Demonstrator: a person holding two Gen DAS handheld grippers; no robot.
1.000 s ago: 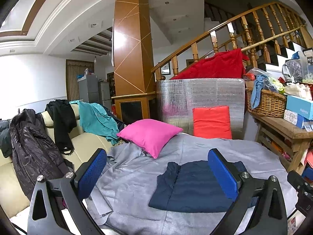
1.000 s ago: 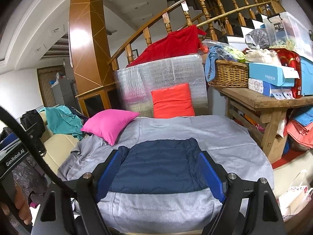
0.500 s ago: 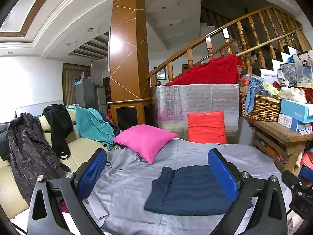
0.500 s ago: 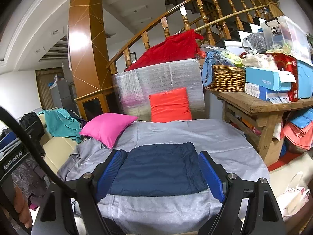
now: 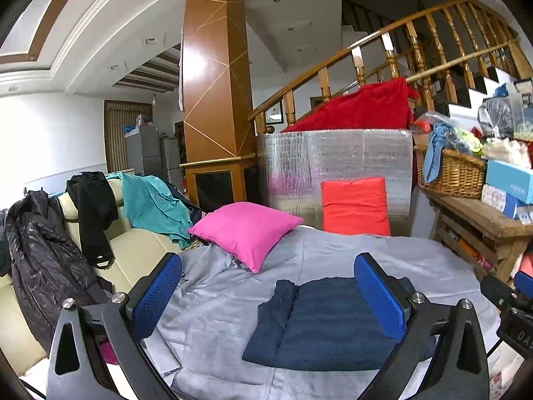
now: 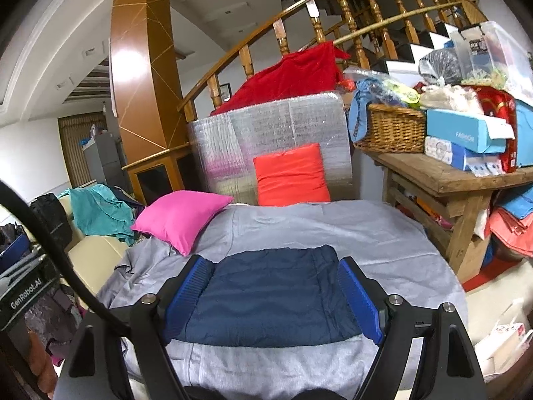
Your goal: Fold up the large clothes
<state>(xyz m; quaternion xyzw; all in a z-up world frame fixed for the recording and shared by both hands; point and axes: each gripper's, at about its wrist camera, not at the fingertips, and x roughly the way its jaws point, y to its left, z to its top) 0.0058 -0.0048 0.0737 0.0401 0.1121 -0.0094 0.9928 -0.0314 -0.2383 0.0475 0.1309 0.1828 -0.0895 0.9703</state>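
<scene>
My left tool (image 5: 268,291) has black arms, silver screws and blue dimpled pads (image 5: 156,295). My right tool (image 6: 276,295) matches, with ribbed blue pads (image 6: 358,300), a black cable (image 6: 46,233) alongside.

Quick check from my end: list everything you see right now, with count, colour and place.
Folded quilted navy garment: one, dark blue, flat on the grey sheet, centre.
Grey sheet: one, covering the work surface.
Square pink cushion: one, magenta, far-left on the sheet.
Orange-red cushion: one, leaning on the silver foil-wrapped block.
Red cloth: one, on top of the block.
Teal garment: one, on the cream sofa, left.
Black jackets: two at least, draped on the sofa.
Wicker basket: one, brown, on the wooden table, right.
Left gripper: open, empty.
Right gripper: open, empty.
</scene>
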